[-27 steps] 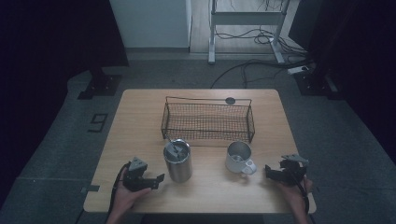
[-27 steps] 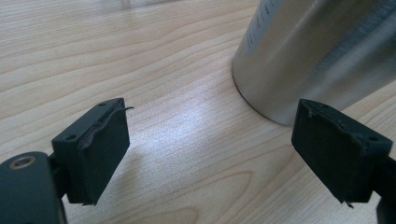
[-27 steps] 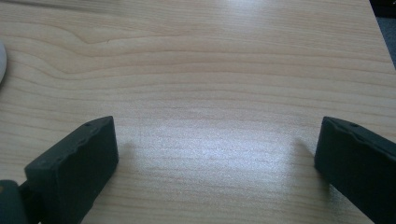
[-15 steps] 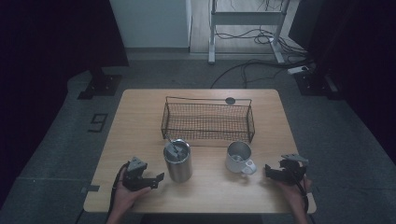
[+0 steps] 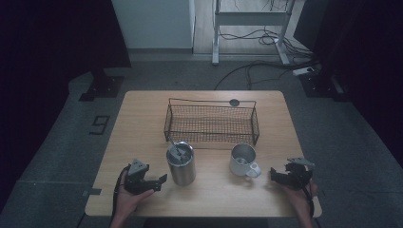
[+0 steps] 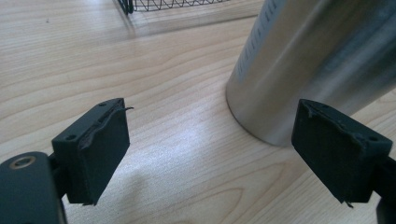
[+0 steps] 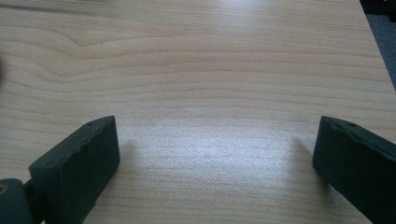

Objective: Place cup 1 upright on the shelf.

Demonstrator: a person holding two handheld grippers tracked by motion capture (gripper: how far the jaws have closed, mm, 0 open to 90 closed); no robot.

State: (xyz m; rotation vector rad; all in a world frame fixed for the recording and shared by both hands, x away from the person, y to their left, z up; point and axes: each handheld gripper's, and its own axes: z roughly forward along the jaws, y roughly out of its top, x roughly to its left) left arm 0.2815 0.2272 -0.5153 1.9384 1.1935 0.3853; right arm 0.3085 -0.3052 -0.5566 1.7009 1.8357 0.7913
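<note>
The left tool (image 5: pixel 159 180), released, sits just beside the steel tumbler (image 5: pixel 181 164), a rigid, slippery cylinder best gripped mid-wall; the right tool (image 5: pixel 275 174) rests released.

Left claw (image 5: pixel 160 181) low, jaws spread wide, right claw (image 5: pixel 274 174) low, jaws wide apart

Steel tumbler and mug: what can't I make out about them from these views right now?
- steel tumbler: high view shows something grey in its mouth, too small to identify; the left gripper view's top edge cuts off its rim.
- mug: contents too small and dim to tell from the high view.
</note>
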